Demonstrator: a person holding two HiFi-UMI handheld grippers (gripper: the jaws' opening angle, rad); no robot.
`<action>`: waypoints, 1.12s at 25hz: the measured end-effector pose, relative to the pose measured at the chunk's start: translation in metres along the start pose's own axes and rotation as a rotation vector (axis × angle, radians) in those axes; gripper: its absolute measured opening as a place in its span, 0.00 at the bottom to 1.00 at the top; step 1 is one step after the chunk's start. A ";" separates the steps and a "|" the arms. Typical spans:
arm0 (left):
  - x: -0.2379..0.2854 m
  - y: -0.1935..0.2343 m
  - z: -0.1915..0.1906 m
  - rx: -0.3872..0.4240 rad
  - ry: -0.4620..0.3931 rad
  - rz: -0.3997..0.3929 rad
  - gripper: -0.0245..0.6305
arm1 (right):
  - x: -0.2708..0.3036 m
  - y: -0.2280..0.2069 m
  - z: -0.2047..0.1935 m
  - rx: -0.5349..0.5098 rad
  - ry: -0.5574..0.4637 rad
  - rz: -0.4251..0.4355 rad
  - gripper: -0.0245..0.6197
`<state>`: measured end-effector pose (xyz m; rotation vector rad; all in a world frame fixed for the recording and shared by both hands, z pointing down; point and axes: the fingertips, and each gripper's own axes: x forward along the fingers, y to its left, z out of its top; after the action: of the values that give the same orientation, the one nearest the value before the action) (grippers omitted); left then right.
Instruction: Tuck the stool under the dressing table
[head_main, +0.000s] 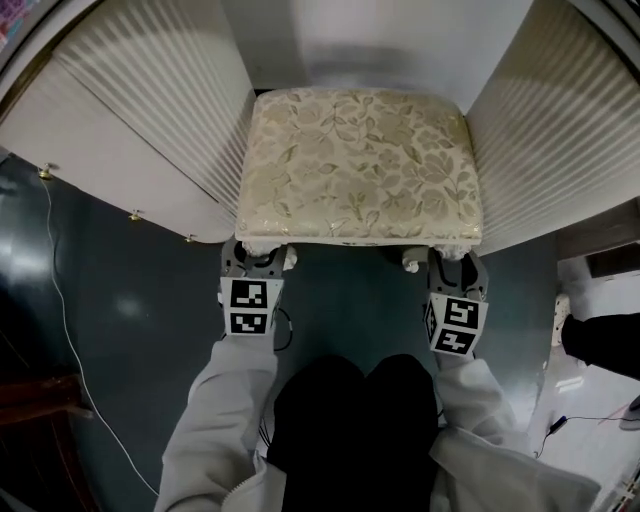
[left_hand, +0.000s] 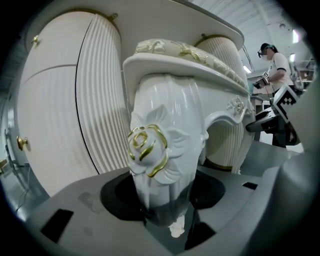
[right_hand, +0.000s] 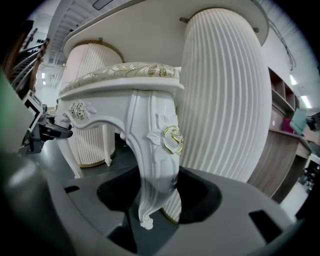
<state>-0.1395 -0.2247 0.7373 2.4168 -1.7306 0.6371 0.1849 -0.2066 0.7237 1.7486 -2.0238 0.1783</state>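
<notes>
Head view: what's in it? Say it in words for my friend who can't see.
A stool with a flowered cushion stands between the dressing table's two ribbed white sides. A person in grey sleeves grips its near legs, one in the left gripper, one in the right gripper, over a dark floor.
</notes>
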 end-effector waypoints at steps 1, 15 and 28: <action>0.001 0.001 0.000 -0.001 -0.003 0.010 0.38 | 0.001 0.000 0.000 0.002 -0.010 0.000 0.46; 0.005 0.004 -0.003 -0.034 0.031 0.063 0.38 | 0.002 -0.002 0.002 0.008 -0.044 -0.016 0.46; 0.003 0.004 -0.001 -0.047 0.045 0.089 0.37 | -0.002 -0.003 0.003 0.020 -0.070 -0.033 0.47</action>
<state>-0.1429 -0.2281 0.7389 2.2873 -1.8231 0.6488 0.1868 -0.2066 0.7202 1.8233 -2.0475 0.1286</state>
